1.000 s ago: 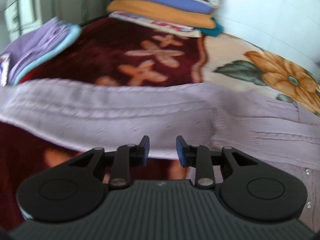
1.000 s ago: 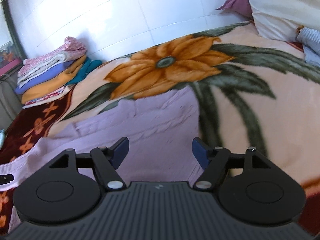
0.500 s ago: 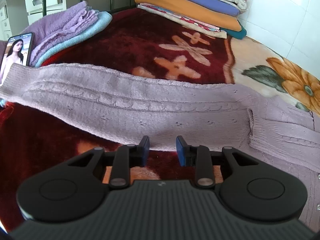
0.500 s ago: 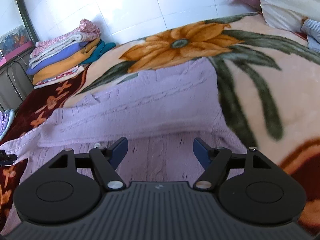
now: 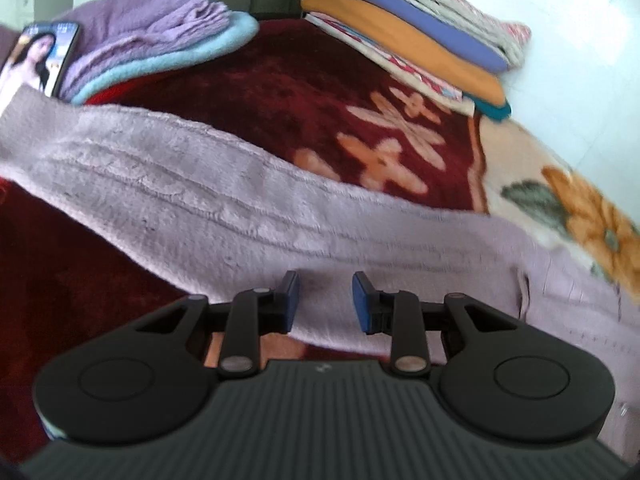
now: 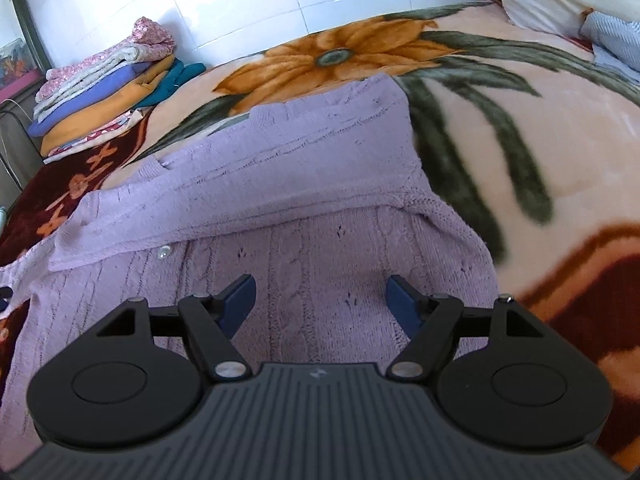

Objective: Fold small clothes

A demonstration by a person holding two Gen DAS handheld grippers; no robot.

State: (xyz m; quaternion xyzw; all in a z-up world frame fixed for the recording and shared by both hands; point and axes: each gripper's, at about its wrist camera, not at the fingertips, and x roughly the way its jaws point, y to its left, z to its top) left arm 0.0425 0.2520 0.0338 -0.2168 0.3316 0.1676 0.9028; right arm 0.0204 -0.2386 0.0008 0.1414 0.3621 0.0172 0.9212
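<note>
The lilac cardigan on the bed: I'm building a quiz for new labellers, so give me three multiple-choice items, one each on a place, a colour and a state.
1. Where is the stack of folded clothes?
A. On the bed by the tiled wall
B. On the cardigan
C. On the pillow

2. What colour is the big flower on the blanket?
A. Blue
B. Orange
C. White

3. How does one sleeve of the lilac cardigan lie?
A. Hanging off the bed
B. Rolled into a ball
C. Folded across the body

Answers: 1 A, it sits at the bed's far edge against the tiles. 2 B, orange petals around a grey-green centre. 3 C, the right wrist view shows it lying over the cable-knit front.
</note>
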